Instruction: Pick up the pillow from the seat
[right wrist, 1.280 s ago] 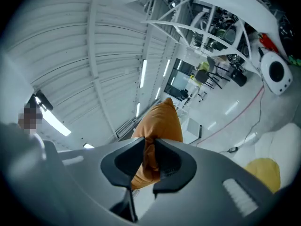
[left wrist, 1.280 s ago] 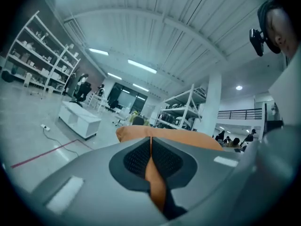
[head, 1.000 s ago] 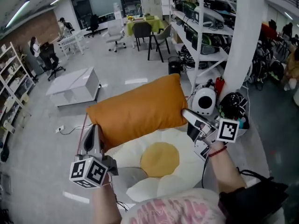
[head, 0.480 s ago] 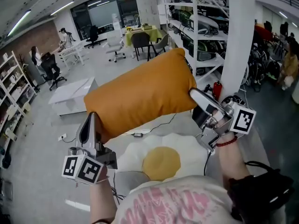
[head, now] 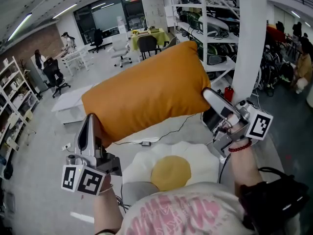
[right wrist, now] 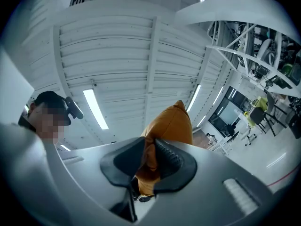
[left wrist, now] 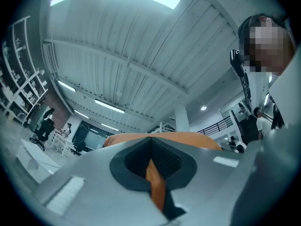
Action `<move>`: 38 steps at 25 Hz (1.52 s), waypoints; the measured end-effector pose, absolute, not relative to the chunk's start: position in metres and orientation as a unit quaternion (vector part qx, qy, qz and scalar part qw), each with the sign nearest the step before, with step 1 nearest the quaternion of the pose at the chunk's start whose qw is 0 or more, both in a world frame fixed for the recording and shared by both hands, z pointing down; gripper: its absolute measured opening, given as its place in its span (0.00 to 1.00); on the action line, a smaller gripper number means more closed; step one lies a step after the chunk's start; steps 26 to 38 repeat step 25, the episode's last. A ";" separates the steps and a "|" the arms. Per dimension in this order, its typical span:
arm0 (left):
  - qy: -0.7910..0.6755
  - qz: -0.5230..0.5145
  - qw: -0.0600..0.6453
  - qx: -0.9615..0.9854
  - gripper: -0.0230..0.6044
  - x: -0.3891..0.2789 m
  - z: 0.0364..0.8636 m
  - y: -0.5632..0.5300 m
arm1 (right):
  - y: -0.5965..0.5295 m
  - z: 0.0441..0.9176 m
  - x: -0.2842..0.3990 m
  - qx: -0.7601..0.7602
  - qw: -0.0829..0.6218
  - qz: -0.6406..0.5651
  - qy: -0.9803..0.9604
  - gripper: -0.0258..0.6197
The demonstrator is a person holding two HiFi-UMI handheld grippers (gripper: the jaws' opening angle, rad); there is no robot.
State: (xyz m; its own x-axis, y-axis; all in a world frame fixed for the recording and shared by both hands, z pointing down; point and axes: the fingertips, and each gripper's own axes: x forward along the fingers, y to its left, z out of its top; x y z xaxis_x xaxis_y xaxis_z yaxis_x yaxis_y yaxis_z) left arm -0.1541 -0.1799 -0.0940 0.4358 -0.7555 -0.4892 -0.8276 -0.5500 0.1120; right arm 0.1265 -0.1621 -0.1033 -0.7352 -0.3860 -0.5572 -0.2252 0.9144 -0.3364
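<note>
An orange pillow (head: 146,94) hangs in the air in front of me, held up by both grippers and tilted with its right end higher. My left gripper (head: 90,126) is shut on its lower left corner, where a thin fold of orange fabric (left wrist: 155,182) is pinched between the pads. My right gripper (head: 211,98) is shut on the pillow's right edge, with a thicker bunch of orange fabric (right wrist: 149,159) between its black pads. Below the pillow lies the seat, a white egg-shaped cushion (head: 195,153) with a yellow centre (head: 170,171).
A white pillar (head: 252,38) and metal shelving (head: 215,18) full of gear stand close on the right. A low white table (head: 71,99) sits on the floor at the left. Desks, chairs and people are far back in the room. Cables (head: 146,142) run across the floor beyond the seat.
Both grippers have raised the pillow from just above the seat cushion to well above it. The pillow's right end has risen more than its left.
</note>
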 end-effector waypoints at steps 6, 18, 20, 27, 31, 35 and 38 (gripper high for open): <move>0.471 0.250 0.087 -0.842 0.04 -0.158 -0.101 -0.180 | -0.165 -0.105 0.123 -0.159 0.326 -0.116 0.925 0.15; 0.471 0.250 0.087 -0.842 0.04 -0.155 -0.099 -0.184 | -0.169 -0.100 0.126 -0.172 0.312 -0.112 0.928 0.16; 0.472 0.249 0.088 -0.841 0.04 -0.153 -0.098 -0.186 | -0.172 -0.096 0.131 -0.176 0.312 -0.111 0.927 0.16; 0.476 0.245 0.089 -0.840 0.04 -0.145 -0.093 -0.192 | -0.180 -0.089 0.138 -0.181 0.304 -0.109 0.929 0.16; 0.476 0.245 0.089 -0.840 0.04 -0.145 -0.093 -0.192 | -0.180 -0.089 0.138 -0.181 0.304 -0.109 0.929 0.16; 0.476 0.245 0.089 -0.840 0.04 -0.145 -0.093 -0.192 | -0.180 -0.089 0.138 -0.181 0.304 -0.109 0.929 0.16; 0.476 0.245 0.089 -0.840 0.04 -0.145 -0.093 -0.192 | -0.180 -0.089 0.138 -0.181 0.304 -0.109 0.929 0.16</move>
